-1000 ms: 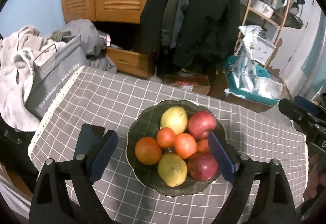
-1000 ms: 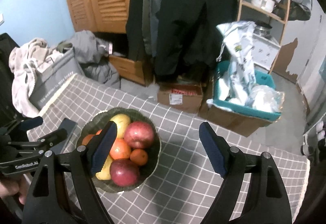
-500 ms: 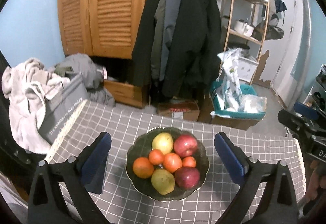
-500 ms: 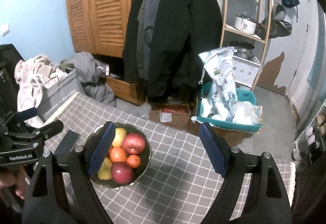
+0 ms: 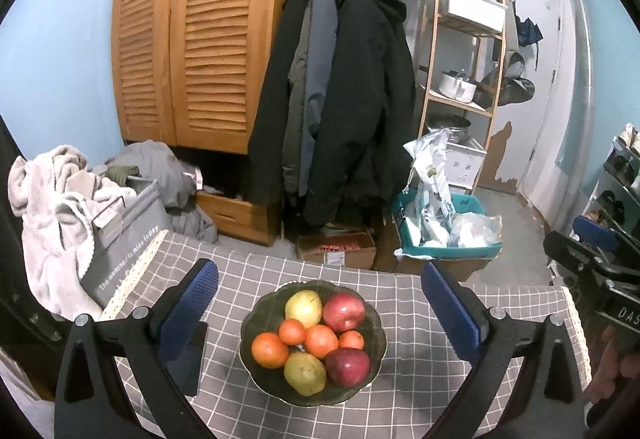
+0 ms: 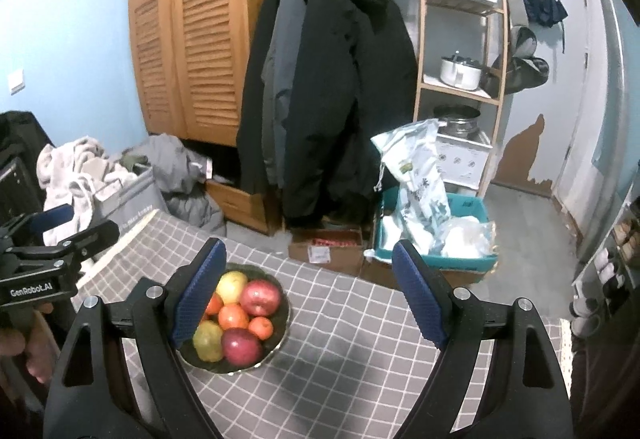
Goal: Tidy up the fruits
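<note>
A dark green bowl (image 5: 368, 379) stands on the grey checked tablecloth (image 5: 420, 391), holding two red apples (image 5: 344, 312), two yellow-green pears (image 5: 303, 308) and several oranges (image 5: 269, 350). My left gripper (image 5: 320, 309) is open and empty, raised well above the bowl with its blue pads either side of it. My right gripper (image 6: 308, 291) is open and empty, high above the table to the right of the bowl (image 6: 280, 335); its left pad hides part of the fruit (image 6: 260, 297).
A flat black object (image 5: 188, 363) lies on the cloth left of the bowl. Beyond the table's far edge are a grey storage bag with laundry (image 5: 120, 239), cardboard boxes (image 5: 336, 251), a teal crate (image 5: 444, 243), hanging coats (image 5: 344, 99) and a wooden shelf (image 5: 464, 71).
Both grippers have risen and pulled back from the bowl, which now looks smaller and farther. The left jaws have spread wider. The fruit has not moved.
</note>
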`<state>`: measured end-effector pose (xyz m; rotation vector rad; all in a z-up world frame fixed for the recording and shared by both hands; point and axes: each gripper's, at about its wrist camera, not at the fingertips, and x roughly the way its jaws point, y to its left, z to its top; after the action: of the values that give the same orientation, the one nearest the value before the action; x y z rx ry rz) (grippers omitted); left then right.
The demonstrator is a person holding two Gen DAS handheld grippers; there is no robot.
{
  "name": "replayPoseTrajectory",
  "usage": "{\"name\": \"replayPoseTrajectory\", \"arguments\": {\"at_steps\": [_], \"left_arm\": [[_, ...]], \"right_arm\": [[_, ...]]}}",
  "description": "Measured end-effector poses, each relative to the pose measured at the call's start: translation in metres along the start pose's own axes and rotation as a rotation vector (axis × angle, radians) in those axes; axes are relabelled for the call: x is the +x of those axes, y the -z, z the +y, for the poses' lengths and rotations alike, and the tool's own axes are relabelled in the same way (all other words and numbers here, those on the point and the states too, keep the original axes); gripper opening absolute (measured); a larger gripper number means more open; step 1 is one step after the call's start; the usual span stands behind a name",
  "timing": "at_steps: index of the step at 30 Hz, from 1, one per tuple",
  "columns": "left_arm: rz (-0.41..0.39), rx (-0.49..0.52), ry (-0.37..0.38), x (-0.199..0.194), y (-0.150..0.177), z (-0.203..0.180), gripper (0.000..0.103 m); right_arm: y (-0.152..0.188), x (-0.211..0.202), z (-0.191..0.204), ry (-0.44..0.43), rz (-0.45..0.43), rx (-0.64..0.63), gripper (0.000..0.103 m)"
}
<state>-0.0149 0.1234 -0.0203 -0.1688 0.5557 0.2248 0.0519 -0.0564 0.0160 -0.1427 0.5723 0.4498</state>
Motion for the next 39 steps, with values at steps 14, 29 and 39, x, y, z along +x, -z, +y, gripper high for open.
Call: {"name": "replayPoseTrajectory", "arguments": {"at_steps": [14, 29, 39], "left_arm": [[-0.063, 0.016, 0.004, -0.011, -0.006, -0.009, 0.102], [-0.091, 0.028, 0.029, -0.018, -0.008, -0.021, 0.102], [-0.102, 0.037, 0.022, -0.021, -0.01, -0.023, 0.102]], "right_arm": [[-0.004, -0.028, -0.016, 0.065, -0.109, 0.003, 0.084], [0.002, -0.028, -0.022, 0.074, -0.096, 0.006, 0.084], [0.002, -0.028, -0.022, 0.072, -0.096, 0.005, 0.084]]}}
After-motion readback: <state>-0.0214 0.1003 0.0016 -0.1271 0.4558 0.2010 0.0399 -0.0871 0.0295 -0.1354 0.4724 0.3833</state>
